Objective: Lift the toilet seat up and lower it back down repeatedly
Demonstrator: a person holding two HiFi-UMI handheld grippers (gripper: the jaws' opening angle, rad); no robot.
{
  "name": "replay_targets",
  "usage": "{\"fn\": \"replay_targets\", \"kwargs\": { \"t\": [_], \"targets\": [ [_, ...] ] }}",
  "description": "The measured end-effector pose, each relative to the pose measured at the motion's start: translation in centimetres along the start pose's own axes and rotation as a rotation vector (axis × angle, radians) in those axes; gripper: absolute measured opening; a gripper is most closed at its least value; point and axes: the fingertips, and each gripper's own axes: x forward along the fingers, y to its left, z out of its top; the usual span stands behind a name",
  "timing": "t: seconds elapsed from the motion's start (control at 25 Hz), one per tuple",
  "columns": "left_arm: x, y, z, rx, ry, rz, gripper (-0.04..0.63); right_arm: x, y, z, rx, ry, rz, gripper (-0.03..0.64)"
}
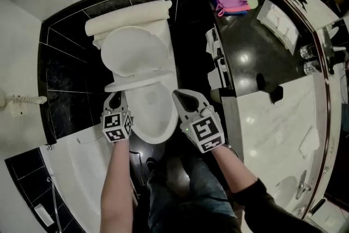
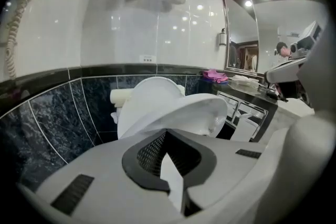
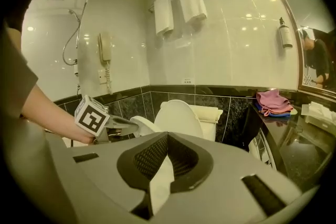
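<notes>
A: Looking down from head height: toilet seat [image 1: 139, 83] half raised over the bowl [image 1: 152, 114], hinge end farthest from the person. Left gripper [image 1: 114, 96], jaws together, seemingly touches its left rim.

B: Left gripper view: seat [image 2: 194, 110] tilts up, dead ahead.

A: Right gripper view: right gripper [image 3: 167, 136] closed, empty, standing apart. The left is nearer.

Glossy white walls [image 3: 236, 34] rise above a black marble band [image 2: 47, 113]. Two white towels [image 3: 191, 1] hang high on the far wall. A black desk [image 1: 256, 57] and a lit mirror [image 2: 239, 34] stand at the right.
</notes>
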Motion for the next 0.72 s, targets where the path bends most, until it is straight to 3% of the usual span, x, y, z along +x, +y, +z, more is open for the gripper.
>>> {"fn": "replay_targets", "kwargs": {
  "t": [0.36,0.72],
  "targets": [
    [5.8,2.9,5.3,0.021,-0.035,0.048,-0.012,1.1,-2.0,1.0,-0.014,0.0,0.049,0.016],
    [10.5,4.5,7.4,0.038,-0.014,0.078,-0.013,1.6,-4.0,1.1,-0.031,0.01,0.072,0.017]
  ]
}}
